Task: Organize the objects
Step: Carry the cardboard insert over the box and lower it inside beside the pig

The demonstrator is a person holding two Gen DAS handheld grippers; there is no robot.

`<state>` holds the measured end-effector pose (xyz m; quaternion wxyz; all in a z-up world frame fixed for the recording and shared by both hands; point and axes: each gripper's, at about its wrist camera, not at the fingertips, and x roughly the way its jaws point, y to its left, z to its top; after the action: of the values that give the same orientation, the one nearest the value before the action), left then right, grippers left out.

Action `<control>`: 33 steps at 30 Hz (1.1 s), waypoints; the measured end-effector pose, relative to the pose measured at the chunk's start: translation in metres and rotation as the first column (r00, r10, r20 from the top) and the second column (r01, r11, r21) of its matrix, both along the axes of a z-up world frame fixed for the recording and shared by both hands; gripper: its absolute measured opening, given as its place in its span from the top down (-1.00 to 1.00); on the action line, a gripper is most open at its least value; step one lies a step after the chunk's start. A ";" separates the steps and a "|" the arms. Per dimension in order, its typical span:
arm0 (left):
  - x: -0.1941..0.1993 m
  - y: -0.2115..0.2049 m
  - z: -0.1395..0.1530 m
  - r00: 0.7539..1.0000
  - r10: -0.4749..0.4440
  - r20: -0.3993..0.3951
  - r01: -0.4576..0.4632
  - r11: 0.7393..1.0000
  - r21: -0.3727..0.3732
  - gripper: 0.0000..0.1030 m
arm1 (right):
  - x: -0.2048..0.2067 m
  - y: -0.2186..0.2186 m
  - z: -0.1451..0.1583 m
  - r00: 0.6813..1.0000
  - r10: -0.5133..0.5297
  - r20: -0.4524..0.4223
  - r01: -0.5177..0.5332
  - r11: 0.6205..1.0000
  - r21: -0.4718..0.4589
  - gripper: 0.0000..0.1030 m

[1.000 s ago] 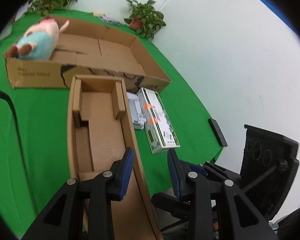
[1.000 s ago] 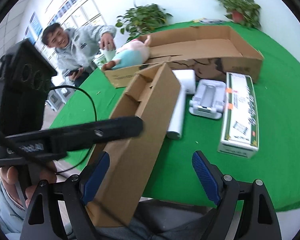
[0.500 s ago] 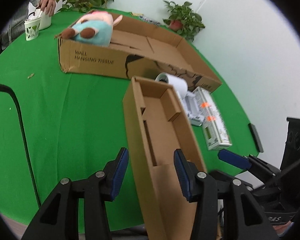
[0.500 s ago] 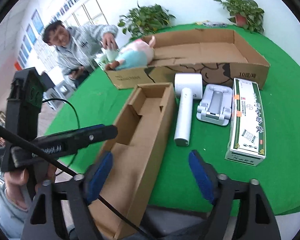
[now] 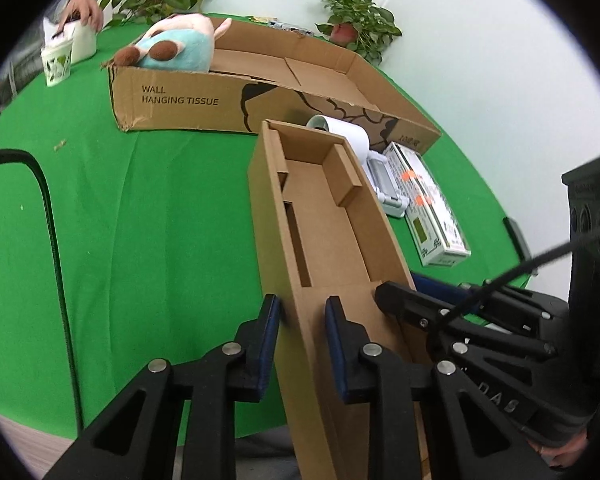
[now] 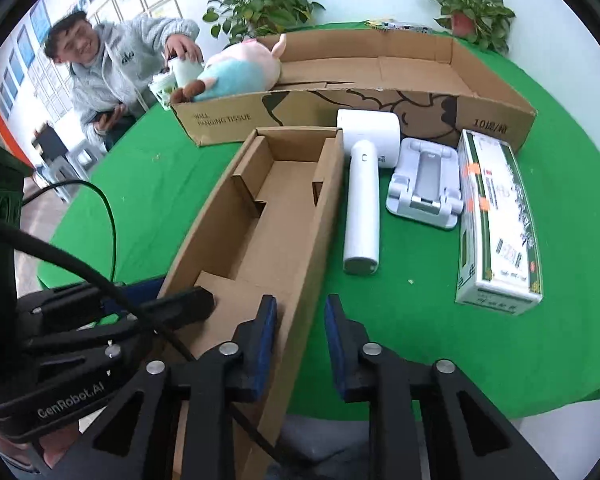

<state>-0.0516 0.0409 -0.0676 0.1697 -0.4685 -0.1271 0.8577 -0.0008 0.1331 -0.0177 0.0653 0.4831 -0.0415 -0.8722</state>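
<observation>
Two grippers — left (image 5: 302, 320), right (image 6: 300, 320) — fingers just clenched (one long box (image 6: 268, 216))

Each camera sat on its gripper, looking forward and steeply down along the fingers from the table's (image 5: 140, 208) near edge. The left view looked close over the long box's (image 5: 324, 232) left wall, the right view over its right wall. Both shared the long box, the big carton (image 6: 384, 80), the plush (image 5: 176, 46) and the far plants (image 6: 468, 4).
</observation>
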 end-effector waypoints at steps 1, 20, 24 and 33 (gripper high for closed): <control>-0.001 -0.001 0.000 1.000 0.005 0.001 -0.005 1.000 0.003 0.64 | -0.002 -0.004 0.000 1.000 0.009 -0.001 -0.009 1.000 0.018 0.75; -0.001 -0.029 0.103 0.936 0.175 -0.307 -0.218 0.969 -0.112 0.76 | -0.036 -0.050 0.087 0.956 0.118 -0.270 -0.104 0.992 0.067 0.83; -0.027 -0.027 0.133 0.924 0.145 -0.355 -0.196 0.974 -0.112 0.76 | -0.053 -0.039 0.116 0.938 0.090 -0.335 -0.073 0.995 0.063 0.83; -0.086 0.000 0.183 0.904 0.070 -0.421 -0.145 0.978 -0.148 0.76 | -0.108 0.000 0.170 0.916 0.007 -0.401 0.008 0.999 0.036 0.85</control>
<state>-0.1377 0.0407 0.1157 0.1031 -0.2818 -0.0379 0.9532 -0.1084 0.1334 0.1522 0.0633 0.2954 -0.0113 -0.9532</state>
